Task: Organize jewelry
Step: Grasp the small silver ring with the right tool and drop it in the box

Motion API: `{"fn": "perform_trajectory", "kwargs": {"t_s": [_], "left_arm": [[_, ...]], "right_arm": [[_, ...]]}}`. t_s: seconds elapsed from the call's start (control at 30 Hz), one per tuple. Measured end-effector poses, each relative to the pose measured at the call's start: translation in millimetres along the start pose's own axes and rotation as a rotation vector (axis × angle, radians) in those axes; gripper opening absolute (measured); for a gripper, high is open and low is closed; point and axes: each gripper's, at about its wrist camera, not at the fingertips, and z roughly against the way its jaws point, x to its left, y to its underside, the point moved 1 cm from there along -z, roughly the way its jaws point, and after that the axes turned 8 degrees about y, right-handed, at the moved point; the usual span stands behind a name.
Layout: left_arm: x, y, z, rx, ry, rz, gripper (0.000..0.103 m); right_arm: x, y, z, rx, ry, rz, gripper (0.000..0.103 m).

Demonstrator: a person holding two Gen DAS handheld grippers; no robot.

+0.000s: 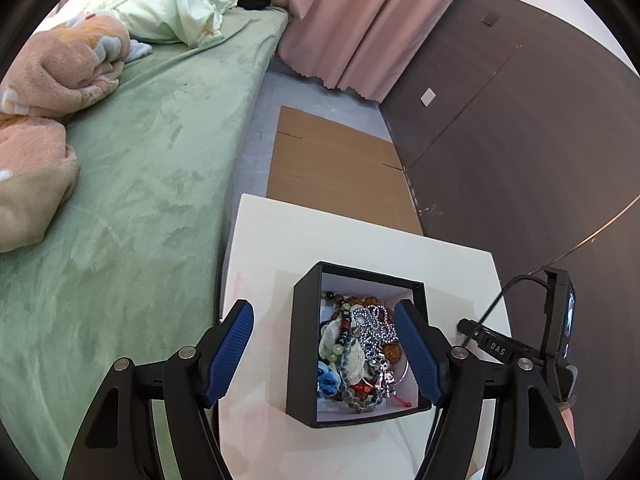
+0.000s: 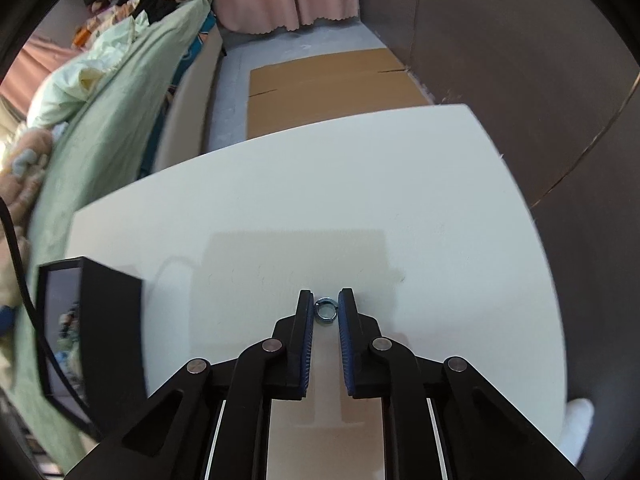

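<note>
A black square box (image 1: pixel 304 344) with a white lining stands on the white table (image 1: pixel 344 236). It holds a heap of bead bracelets and silver chains (image 1: pixel 360 352). My left gripper (image 1: pixel 325 320) is open, its blue pads wide apart over the box, holding nothing. In the right wrist view a small silver ring (image 2: pixel 326 311) sits between the blue pads of my right gripper (image 2: pixel 326 304), which is shut on it at the table surface. The box (image 2: pixel 108 320) shows blurred at the left there.
A bed with a green sheet (image 1: pixel 132 184) and pink blanket (image 1: pixel 48 80) runs along the table's left side. Flat cardboard (image 1: pixel 336 168) lies on the floor beyond the table. A dark wall (image 1: pixel 520 140) and pink curtain (image 1: pixel 344 20) stand behind. The other gripper's body (image 1: pixel 520 344) is at right.
</note>
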Motion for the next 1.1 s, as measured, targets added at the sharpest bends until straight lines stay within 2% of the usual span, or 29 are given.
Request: {"fn": "perform_trajectory", "kwargs": {"t_s": [0.2,0.27,0.4,0.53,0.6,0.93,1.0,1.07,1.1], "left_arm": [[1.3,7.3,10.0,-0.026,-0.029,-0.017,0.074],[1.3,9.2,12.7,-0.039,-0.060,-0.032,0.074],[2.9,15.1,17.0,-0.042,-0.047,-0.031,0.074],[3.6,20.5,22.0,-0.051,-0.050,-0.032,0.085],[4.2,22.6,24.6,-0.054,-0.049,-0.028,0.088],[13.8,30.9,43.7,-0.073,-0.042,-0.008,0.089],[16.3,32.5,47.7,-0.077,-0.041,-0.005,0.089],[18.8,34.3,51.9,-0.082,-0.042,-0.003,0.089],[19.4,35.3,53.7,-0.085,-0.042,-0.002,0.089]], "right_arm": [[-1.9,7.7,30.2,-0.073,-0.110,-0.026,0.014],[-0.5,10.4,43.1,-0.098,-0.173,-0.036,0.014],[10.7,19.0,69.3,-0.153,-0.298,-0.038,0.014],[32.7,29.5,93.9,-0.227,-0.392,-0.017,0.014],[40.4,33.1,100.7,-0.249,-0.432,-0.014,0.014],[84.4,44.5,111.2,-0.271,-0.573,0.017,0.015],[91.1,44.5,108.2,-0.257,-0.608,0.013,0.020],[94.8,44.0,101.8,-0.215,-0.626,0.010,0.051],[92.9,45.7,101.4,-0.215,-0.621,-0.001,0.054]]}}
